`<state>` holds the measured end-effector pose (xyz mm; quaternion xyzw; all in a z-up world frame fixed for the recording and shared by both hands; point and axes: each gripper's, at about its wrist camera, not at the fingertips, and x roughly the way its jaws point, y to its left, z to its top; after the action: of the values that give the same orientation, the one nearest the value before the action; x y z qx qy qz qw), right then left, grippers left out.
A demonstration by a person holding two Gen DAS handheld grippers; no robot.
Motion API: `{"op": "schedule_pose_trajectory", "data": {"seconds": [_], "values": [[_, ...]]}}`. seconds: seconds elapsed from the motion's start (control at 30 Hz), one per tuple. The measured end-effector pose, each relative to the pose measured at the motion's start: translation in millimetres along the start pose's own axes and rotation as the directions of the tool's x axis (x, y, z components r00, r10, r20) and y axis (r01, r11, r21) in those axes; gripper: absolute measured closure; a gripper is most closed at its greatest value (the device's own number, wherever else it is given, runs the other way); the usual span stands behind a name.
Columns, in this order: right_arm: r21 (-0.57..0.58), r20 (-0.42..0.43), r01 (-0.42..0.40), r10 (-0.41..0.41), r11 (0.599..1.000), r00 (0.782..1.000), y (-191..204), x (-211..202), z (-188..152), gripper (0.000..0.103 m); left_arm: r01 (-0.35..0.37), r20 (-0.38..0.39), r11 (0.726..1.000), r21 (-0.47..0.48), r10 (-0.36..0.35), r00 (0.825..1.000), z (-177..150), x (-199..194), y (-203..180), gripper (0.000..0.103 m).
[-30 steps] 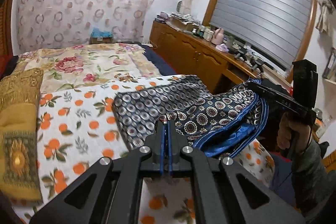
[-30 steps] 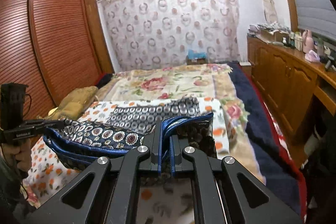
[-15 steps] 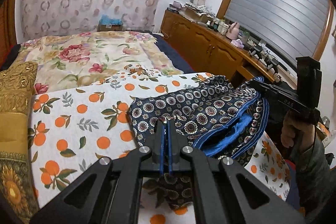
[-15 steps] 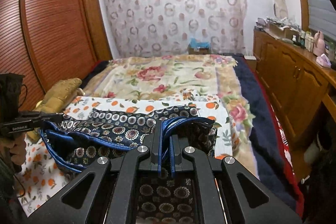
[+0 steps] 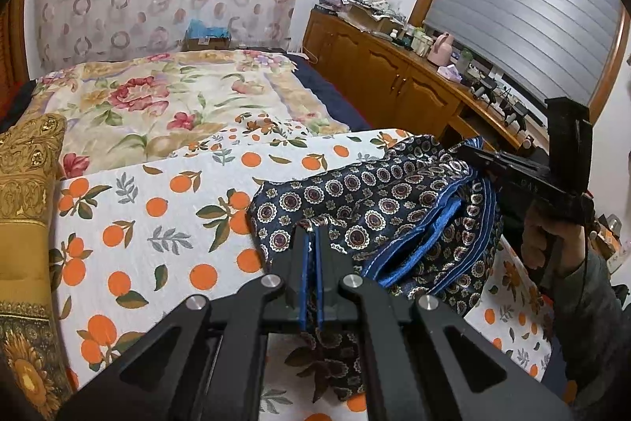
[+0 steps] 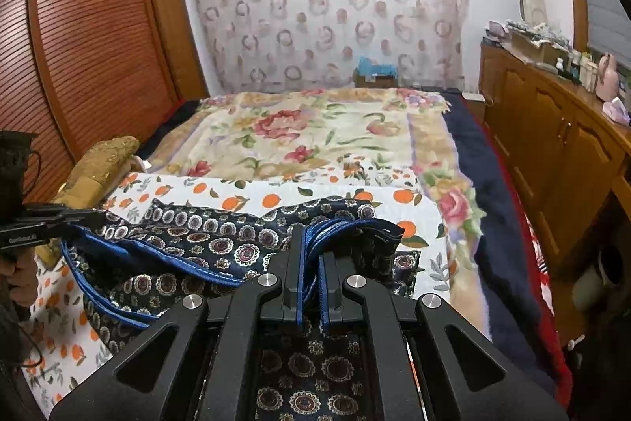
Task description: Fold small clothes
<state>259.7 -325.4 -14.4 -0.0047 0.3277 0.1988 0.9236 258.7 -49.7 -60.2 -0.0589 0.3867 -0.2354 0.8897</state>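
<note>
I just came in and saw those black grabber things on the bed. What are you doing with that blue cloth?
A person is folding a small navy patterned garment with blue trim on the orange-print sheet. The left hand-held gripper is shut on one edge, and the right hand-held gripper is shut on the bunched blue-trimmed edge. The garment hangs between them, partly lifted and partly lying on the sheet, so the fold isn't finished.

One garment, two grippers (both clamped) — perhaps one pillow.
</note>
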Motion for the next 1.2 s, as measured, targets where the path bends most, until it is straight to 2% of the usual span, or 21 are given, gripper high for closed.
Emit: {"op": "schedule_pose_trajectory", "data": {"seconds": [0.23, 0.27, 0.37, 0.47, 0.6, 0.73, 0.8, 0.93, 1.07, 1.2], "values": [[-0.009, -0.011, 0.013, -0.013, 1.000, 1.000, 3.7, 7.8, 2.4, 0.099, -0.001, -0.003, 1.000, 0.024, 0.001, 1.000, -0.7, -3.0, -5.7, 0.097], [-0.008, -0.011, 0.012, -0.012, 1.000, 1.000, 3.6, 7.8, 2.4, 0.098, 0.001, -0.003, 1.000, 0.029, -0.001, 1.000, -0.8, -4.1, -6.3, 0.093], [-0.010, -0.012, 0.017, -0.017, 1.000, 1.000, 2.6, 9.2, 2.4, 0.098, -0.011, 0.014, 0.999, 0.043, 0.010, 1.000, -1.3, -10.7, -5.3, 0.056], [-0.011, -0.015, 0.019, -0.020, 1.000, 1.000, 1.4, 12.0, 1.9, 0.098, -0.007, 0.032, 0.999, 0.043, 0.005, 0.999, -1.6, -19.9, -0.5, 0.048], [-0.006, -0.016, 0.027, -0.027, 1.000, 0.999, 0.6, 14.1, 3.0, 0.098, -0.027, 0.035, 0.999, 0.039, 0.025, 0.999, -5.3, -27.1, 4.5, 0.047], [0.010, -0.011, 0.042, -0.042, 0.999, 0.999, -2.6, 13.1, 6.8, 0.093, -0.033, 0.015, 0.999, 0.027, 0.033, 0.999, -15.9, -27.7, 10.3, 0.047], [0.006, 0.006, 0.056, -0.056, 0.998, 0.998, -3.2, 8.4, 9.5, 0.088, -0.034, -0.003, 0.999, 0.018, 0.034, 0.999, -23.6, -27.8, 13.7, 0.047], [0.015, 0.047, 0.087, -0.087, 0.996, 0.995, -7.6, -5.6, 13.7, 0.070, -0.037, -0.040, 0.999, 0.005, 0.038, 0.998, -37.1, -26.9, 21.6, 0.047], [0.021, 0.063, 0.089, -0.090, 0.996, 0.994, -16.3, -20.3, 12.9, 0.069, -0.048, -0.074, 0.999, 0.005, 0.048, 0.996, -46.5, -21.3, 23.3, 0.047], [0.012, 0.040, 0.105, -0.106, 0.994, 0.994, -24.5, -26.4, 2.5, 0.066, -0.031, -0.089, 0.999, 0.027, 0.033, 0.995, -45.0, -13.7, 13.2, 0.047]]}}
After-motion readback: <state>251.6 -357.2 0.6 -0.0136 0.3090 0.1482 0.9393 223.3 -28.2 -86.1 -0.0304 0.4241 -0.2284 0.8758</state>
